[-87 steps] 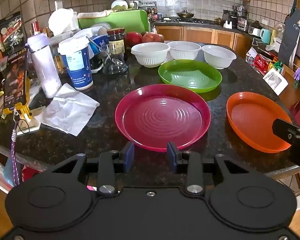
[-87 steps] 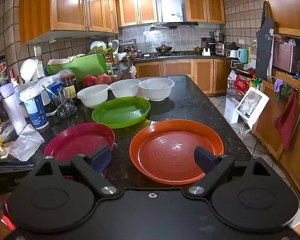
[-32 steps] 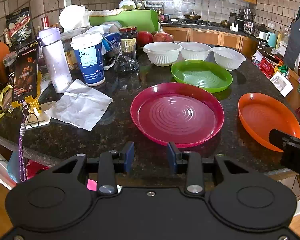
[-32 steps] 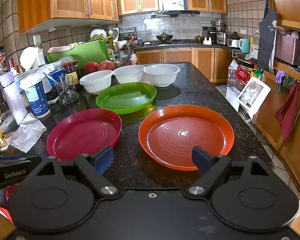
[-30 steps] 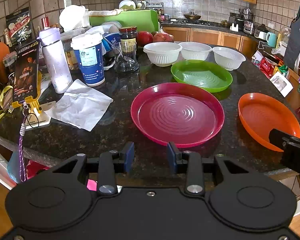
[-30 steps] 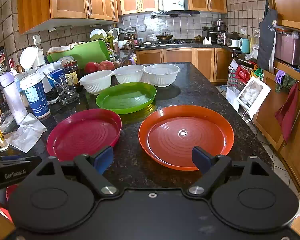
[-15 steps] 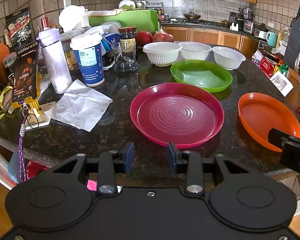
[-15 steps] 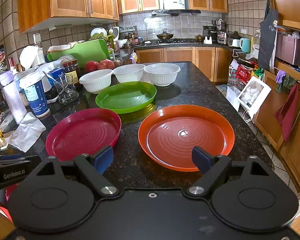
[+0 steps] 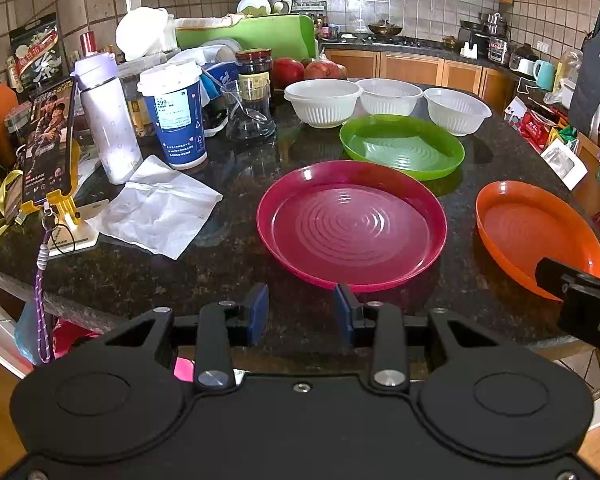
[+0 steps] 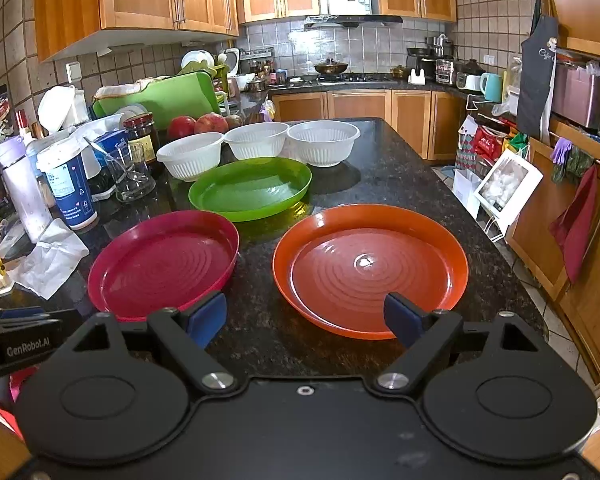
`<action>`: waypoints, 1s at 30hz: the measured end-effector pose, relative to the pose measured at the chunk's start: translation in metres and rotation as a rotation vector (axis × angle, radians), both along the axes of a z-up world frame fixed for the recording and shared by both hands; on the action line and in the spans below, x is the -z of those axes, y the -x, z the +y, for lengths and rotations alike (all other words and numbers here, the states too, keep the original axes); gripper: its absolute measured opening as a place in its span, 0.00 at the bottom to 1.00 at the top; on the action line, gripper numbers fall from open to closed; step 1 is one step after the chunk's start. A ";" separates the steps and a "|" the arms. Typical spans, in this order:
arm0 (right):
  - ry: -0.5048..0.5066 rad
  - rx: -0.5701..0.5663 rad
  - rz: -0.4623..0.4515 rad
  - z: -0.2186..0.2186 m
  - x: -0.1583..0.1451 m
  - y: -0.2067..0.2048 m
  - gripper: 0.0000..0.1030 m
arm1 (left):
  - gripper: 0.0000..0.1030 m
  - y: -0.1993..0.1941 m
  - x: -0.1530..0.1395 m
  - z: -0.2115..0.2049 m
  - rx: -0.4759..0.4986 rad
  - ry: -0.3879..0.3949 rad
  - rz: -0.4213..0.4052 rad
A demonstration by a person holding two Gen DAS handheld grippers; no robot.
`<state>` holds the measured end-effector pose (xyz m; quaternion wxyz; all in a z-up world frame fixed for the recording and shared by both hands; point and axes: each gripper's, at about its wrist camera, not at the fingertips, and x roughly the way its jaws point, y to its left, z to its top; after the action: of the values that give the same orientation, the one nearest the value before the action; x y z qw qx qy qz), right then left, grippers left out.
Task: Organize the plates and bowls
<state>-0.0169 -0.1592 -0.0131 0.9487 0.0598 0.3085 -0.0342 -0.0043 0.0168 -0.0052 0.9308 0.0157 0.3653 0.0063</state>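
three plates are lying apart on the counter [image 10: 400, 184], nothing stacked. right gripper [image 10: 305, 316] is gaping before the orange plate [image 10: 370, 270]; left gripper [image 9: 301, 313], released, is facing the red plate [image 9: 352, 224]. next probably: pinching a rim.

3 plates [image 10: 252, 188] – red, green, orange – 3 white bowls [image 10: 190, 156], 1 paper cup [image 9: 176, 116].

Each hand-held gripper, left [image 9: 301, 313] and right [image 10: 305, 317], is matte black plastic with blue finger pads [image 9: 258, 312], silver pivot screws and two round embossed discs; white "GenRobot.AI" lettering marks the left one's side.
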 end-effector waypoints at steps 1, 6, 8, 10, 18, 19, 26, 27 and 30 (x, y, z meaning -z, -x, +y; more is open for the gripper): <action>-0.001 0.000 0.000 0.000 0.000 0.000 0.87 | 0.44 0.000 0.000 0.000 0.000 0.000 -0.001; 0.000 -0.002 0.002 0.000 0.000 -0.001 0.87 | 0.44 0.000 0.001 0.000 -0.002 0.000 -0.001; -0.001 -0.003 0.002 0.000 0.000 -0.001 0.87 | 0.44 0.000 0.001 0.001 -0.004 0.001 -0.001; -0.001 -0.004 0.002 0.001 0.000 -0.001 0.87 | 0.44 0.000 0.001 0.002 -0.006 0.001 -0.001; 0.022 0.014 -0.041 0.003 0.001 0.001 0.86 | 0.44 0.003 -0.001 0.010 -0.019 0.047 -0.026; 0.030 0.017 -0.056 0.004 0.001 0.001 0.85 | 0.44 0.003 -0.002 0.011 -0.019 0.059 -0.031; 0.109 0.006 -0.206 0.018 -0.002 0.002 0.81 | 0.44 0.001 -0.008 0.027 -0.022 0.147 -0.076; 0.122 0.004 -0.227 0.021 -0.002 0.002 0.79 | 0.44 0.001 -0.009 0.028 -0.023 0.149 -0.083; 0.137 0.010 -0.269 0.025 -0.007 -0.002 0.79 | 0.44 0.000 -0.011 0.032 -0.003 0.169 -0.115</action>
<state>-0.0149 -0.1344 -0.0060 0.9831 0.0003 0.1755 -0.0515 -0.0039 0.0490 0.0062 0.9482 -0.0638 0.3104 -0.0223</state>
